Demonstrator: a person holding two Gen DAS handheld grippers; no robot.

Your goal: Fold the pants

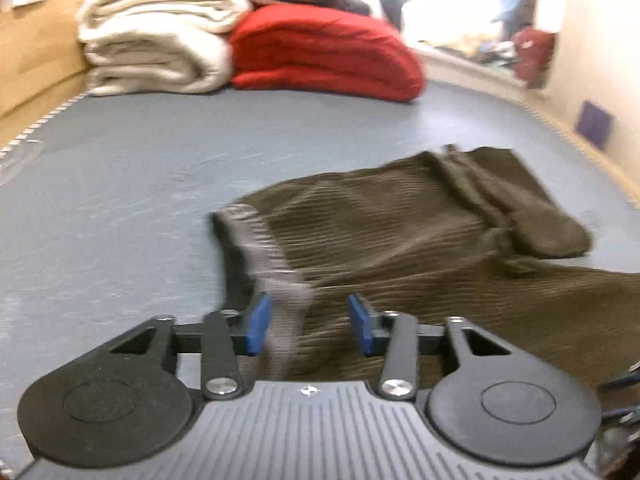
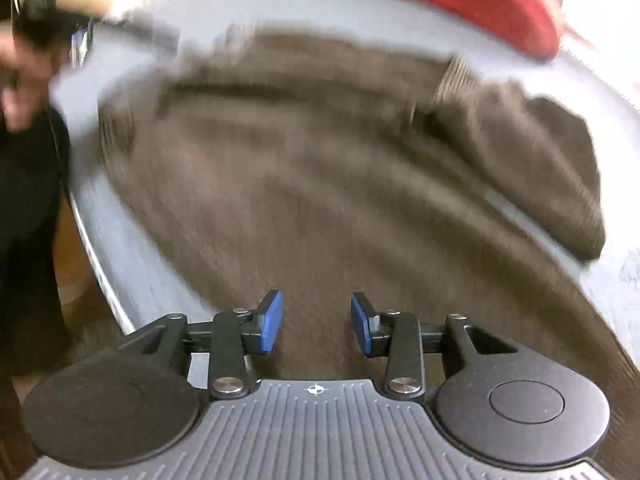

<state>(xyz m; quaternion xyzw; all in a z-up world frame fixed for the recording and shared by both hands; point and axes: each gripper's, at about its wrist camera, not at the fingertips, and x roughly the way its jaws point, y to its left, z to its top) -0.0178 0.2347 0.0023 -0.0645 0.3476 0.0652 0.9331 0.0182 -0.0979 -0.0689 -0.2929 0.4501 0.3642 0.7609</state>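
Brown ribbed pants [image 1: 400,232] lie spread on a grey-blue bed sheet [image 1: 140,184]. Their grey waistband edge [image 1: 260,236] rises off the sheet into my left gripper [image 1: 308,324], which is shut on that bunched corner; cloth fills the gap between the blue pads [image 1: 258,322]. In the blurred right wrist view the pants [image 2: 320,184] fill the middle. My right gripper [image 2: 316,322] hangs just above the cloth near the bed's near edge. Its blue pads [image 2: 270,322] stand apart and hold nothing.
A folded cream blanket [image 1: 156,44] and a folded red blanket [image 1: 324,52] are stacked at the far end of the bed. A wooden bed frame [image 1: 32,60] runs along the left and a wall [image 1: 592,60] along the right. A person's hand [image 2: 18,100] and dark sleeve [image 2: 28,208] show at the left.
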